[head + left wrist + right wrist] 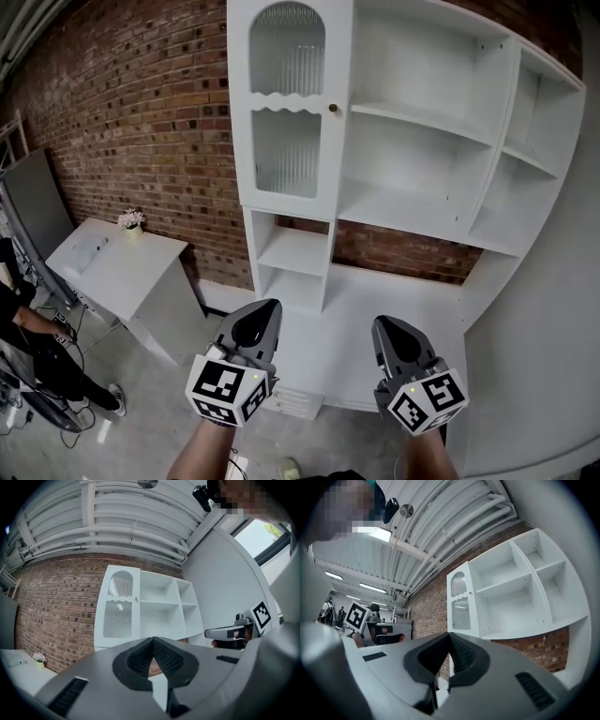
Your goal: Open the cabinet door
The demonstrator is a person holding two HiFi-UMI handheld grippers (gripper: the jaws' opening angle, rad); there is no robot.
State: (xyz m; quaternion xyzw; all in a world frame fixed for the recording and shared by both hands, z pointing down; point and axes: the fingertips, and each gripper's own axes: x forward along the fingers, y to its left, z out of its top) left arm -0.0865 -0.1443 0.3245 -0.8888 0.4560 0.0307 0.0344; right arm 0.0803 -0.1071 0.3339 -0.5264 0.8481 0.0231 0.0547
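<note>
A white cabinet (403,159) stands against the brick wall. Its single door (287,108), with two ribbed glass panes and a small brass knob (332,109) at its right edge, is closed. The same door (119,606) appears in the left gripper view, and the door (459,603) also shows in the right gripper view. My left gripper (263,315) and my right gripper (386,330) are held side by side low in the head view, well short of the cabinet. Both are shut with nothing between the jaws.
Open shelves (422,141) fill the cabinet right of the door, with a curved counter (394,300) below. A white desk (112,267) with a small flower pot (131,222) stands at the left. A person's arm (33,323) is at the left edge.
</note>
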